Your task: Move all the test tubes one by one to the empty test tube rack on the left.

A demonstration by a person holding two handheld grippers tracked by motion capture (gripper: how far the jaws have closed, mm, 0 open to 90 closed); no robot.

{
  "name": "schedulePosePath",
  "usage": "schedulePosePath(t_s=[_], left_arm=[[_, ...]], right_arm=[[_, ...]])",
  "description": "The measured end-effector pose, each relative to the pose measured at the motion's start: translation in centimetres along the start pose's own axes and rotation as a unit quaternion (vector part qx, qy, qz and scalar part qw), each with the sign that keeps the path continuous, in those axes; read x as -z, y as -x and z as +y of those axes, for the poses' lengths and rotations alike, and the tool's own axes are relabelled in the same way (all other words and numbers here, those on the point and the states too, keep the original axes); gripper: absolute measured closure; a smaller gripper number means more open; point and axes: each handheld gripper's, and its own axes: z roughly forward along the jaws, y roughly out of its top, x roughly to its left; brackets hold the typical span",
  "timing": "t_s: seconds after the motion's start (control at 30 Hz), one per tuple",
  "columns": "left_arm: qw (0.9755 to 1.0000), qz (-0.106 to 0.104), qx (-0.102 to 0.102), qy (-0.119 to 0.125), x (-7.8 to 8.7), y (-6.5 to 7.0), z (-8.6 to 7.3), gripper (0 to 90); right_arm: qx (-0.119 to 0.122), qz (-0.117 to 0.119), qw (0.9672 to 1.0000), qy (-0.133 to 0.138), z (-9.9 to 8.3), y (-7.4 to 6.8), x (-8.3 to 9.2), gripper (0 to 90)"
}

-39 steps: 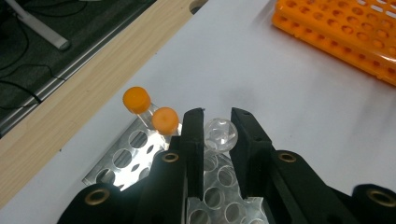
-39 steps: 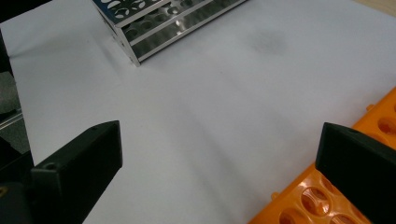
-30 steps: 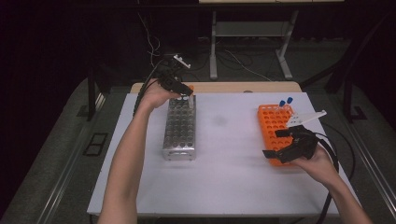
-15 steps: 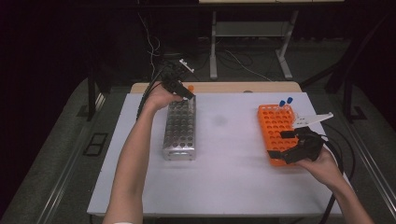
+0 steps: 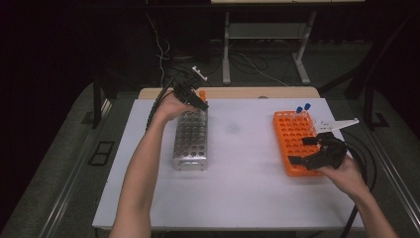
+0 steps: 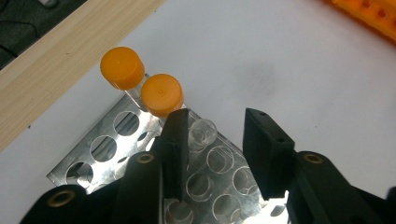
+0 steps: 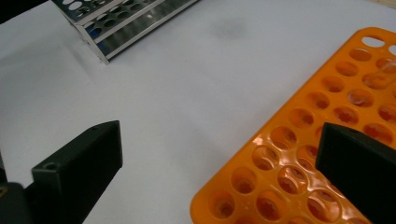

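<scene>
At the far end of the metal rack [image 5: 190, 140], the left gripper [image 6: 212, 135] stands over a clear uncapped tube [image 6: 201, 134] seated in a hole of the second row. Its jaws have just been opening: one pad sits just beside the tube, the other well clear of it, so the tube is released and rests in the rack on its own. Immediately beyond it, in the far-corner holes of the same rack, stand two orange-capped tubes [image 6: 140, 80], upright. Remaining holes in the metal rack appear empty.

Right of the metal rack, across a bare stretch of white table [image 5: 242, 163], lies the orange rack [image 5: 293, 141]. Two blue-capped tubes [image 5: 303, 108] stand at its far edge; clear tubes show in holes near that end in the right gripper view. The right gripper [image 5: 308, 151] hovers above the near end of the orange rack, jaws wide apart, holding nothing.

Judgement: transfer from orange rack to metal rack is at an early stage; three tubes placed, several left.
</scene>
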Motion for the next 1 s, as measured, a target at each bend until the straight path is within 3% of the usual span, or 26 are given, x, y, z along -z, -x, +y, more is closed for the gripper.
schedulePosePath(t_s=[0.33, 0.6, 1.0], left_arm=[[0.9996, -0.008, 0.006, 0.028, 2.2, 1.0, -1.2, 42.3], [0.9980, -0.018, 0.007, 0.060, 4.3, 2.3, -2.2, 30.9], [0.9933, -0.026, -0.007, 0.112, 7.1, 5.5, -4.3, 12.9]], right_arm=[[-0.028, -0.014, 0.9995, -0.001, -0.6, 2.1, 0.0, 0.2], [-0.035, -0.024, 0.9991, -0.009, -0.5, 2.9, -0.1, 0.2], [-0.036, -0.040, 0.9984, -0.020, 0.1, 3.8, 0.4, 0.3]])
